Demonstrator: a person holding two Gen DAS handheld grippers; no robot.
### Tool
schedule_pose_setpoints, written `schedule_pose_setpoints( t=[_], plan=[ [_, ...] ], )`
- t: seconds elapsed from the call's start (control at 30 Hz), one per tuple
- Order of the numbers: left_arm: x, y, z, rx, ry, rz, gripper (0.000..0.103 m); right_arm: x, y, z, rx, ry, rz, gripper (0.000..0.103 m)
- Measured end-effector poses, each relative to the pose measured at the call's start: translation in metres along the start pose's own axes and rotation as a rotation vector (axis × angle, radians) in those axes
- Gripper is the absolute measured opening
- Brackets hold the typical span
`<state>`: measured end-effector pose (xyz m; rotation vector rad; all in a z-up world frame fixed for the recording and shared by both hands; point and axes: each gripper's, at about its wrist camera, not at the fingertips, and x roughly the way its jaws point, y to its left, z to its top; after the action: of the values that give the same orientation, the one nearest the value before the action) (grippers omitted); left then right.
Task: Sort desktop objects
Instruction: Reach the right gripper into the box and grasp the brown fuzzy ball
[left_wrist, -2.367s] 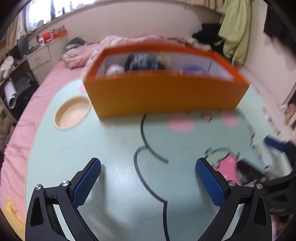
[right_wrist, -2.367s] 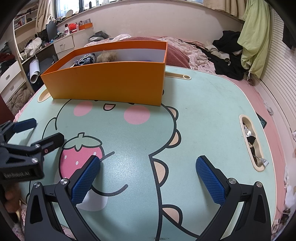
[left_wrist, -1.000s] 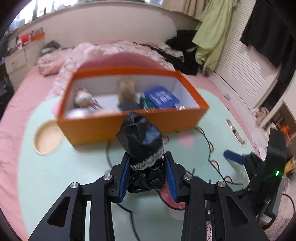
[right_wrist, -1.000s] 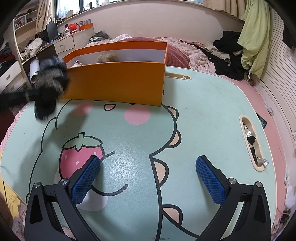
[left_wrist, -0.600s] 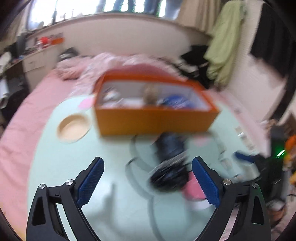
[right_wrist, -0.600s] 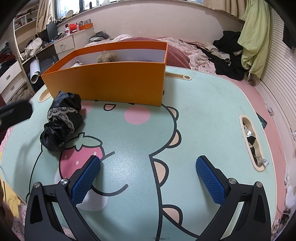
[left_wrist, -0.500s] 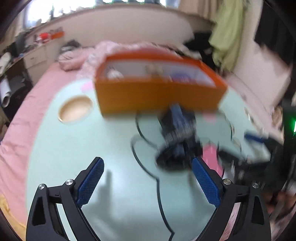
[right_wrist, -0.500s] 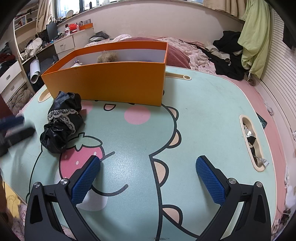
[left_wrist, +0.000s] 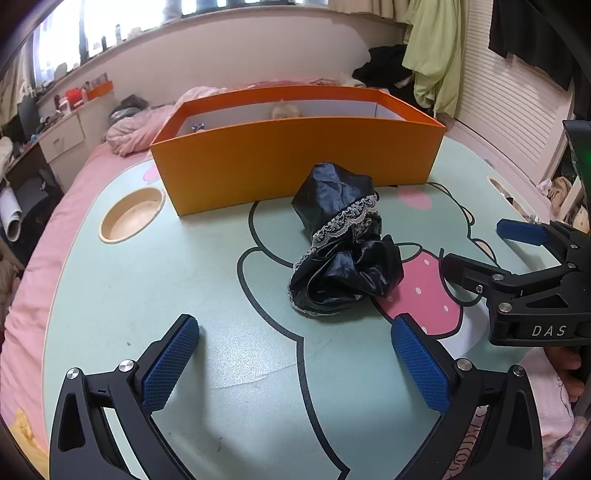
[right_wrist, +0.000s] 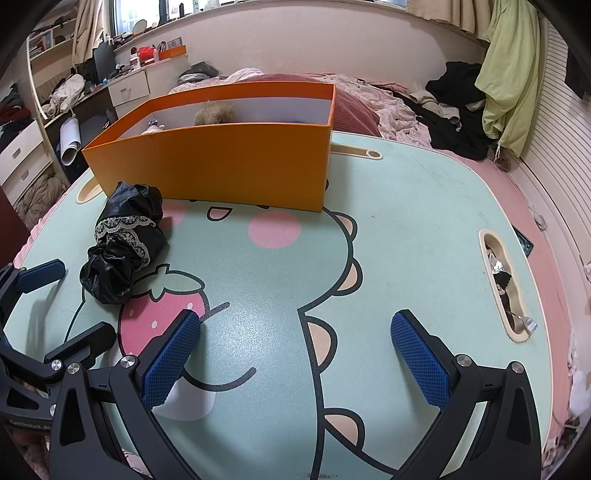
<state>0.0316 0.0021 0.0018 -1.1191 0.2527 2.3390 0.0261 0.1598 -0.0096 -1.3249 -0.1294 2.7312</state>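
Black lace-trimmed cloth bundle (left_wrist: 343, 254) lies crumpled on my table (left_wrist: 155, 280), on the cartoon print, its near end at the top edge of the pink strawberry (left_wrist: 424, 295). It sits just in front of the orange box (left_wrist: 295, 158), close to the front wall; I cannot tell whether they touch. Inside the box I see a fluffy tan item (right_wrist: 216, 110) and a small pale object (right_wrist: 153, 127). A round wooden recess (left_wrist: 131, 214) lies left of the box.

My left gripper (left_wrist: 295, 365) hovers short of the bundle, jaws spread wide, nothing between them. My right gripper (right_wrist: 295, 354) is likewise wide apart and empty, over the dinosaur drawing, the bundle off to its left. A slot (right_wrist: 502, 284) at the table's right edge holds small clutter.
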Motion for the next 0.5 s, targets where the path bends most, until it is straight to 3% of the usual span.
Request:
schedule_pose_setpoints(
  t=[0.07,0.13,0.2,0.3,0.43,0.5],
  plan=[
    [0.001,0.0,-0.002,0.0,0.0,0.0,0.103,0.0,0.0,0.0,-0.001,0.0,0.0,0.103],
    [0.001,0.0,-0.002,0.0,0.0,-0.001,0.103,0.001,0.0,0.0,-0.1,-0.011,0.078,0.103],
    [0.001,0.0,-0.002,-0.001,0.0,-0.001,0.103,-0.001,0.003,0.0,-0.107,-0.01,0.093,0.103],
    [0.0,0.001,-0.004,-0.006,-0.004,0.002,0.103,-0.009,0.007,0.006,-0.118,-0.049,0.118,0.094],
    [0.0,0.001,-0.003,-0.006,-0.002,0.003,0.103,-0.035,0.015,0.03,-0.133,-0.115,0.191,0.093],
    [0.0,0.001,-0.003,-0.007,-0.003,0.003,0.103,-0.042,0.022,0.05,-0.136,-0.112,0.237,0.084]
  ],
)
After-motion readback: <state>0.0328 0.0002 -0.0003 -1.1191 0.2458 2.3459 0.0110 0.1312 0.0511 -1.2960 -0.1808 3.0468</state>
